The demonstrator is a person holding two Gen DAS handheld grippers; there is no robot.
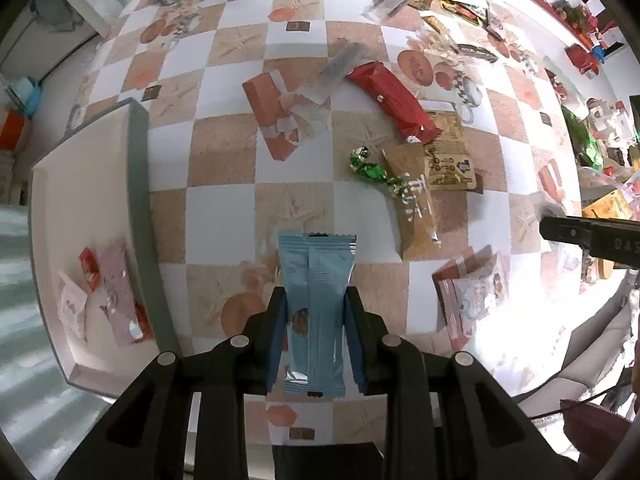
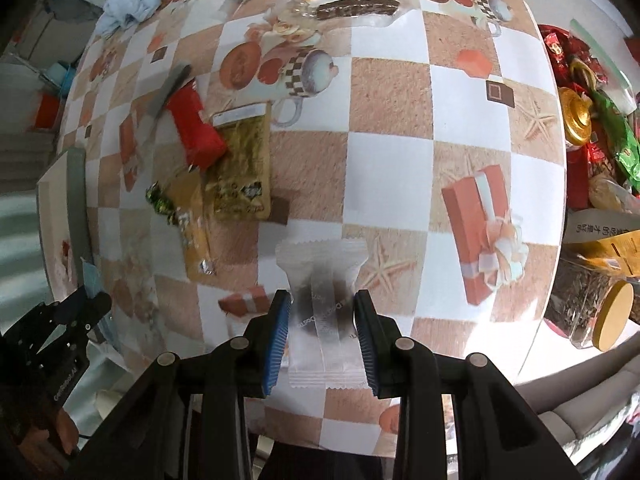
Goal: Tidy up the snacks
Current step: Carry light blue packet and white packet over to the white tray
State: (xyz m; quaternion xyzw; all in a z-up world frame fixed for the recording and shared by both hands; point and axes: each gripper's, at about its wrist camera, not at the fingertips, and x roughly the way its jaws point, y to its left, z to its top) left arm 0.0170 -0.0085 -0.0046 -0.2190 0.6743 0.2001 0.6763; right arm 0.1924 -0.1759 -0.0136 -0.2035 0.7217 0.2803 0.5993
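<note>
Your left gripper is clamped on the blue packet with the white tray at nine o'clock, your right gripper grasps the clear packet above the worktop, and slick wrappers could slip if you swing.

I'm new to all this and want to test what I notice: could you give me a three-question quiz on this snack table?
1. True or false: the left hand-held gripper is empty.
2. What does the right hand-held gripper hold? A) red packet B) clear wrapper with a dark snack C) green candy
3. Fill in: the tray lies at the table's ____ edge in the left wrist view.

Key: 1. False: it holds a light blue snack packet. 2. B, the clear-wrapped snack. 3. Left.
</note>
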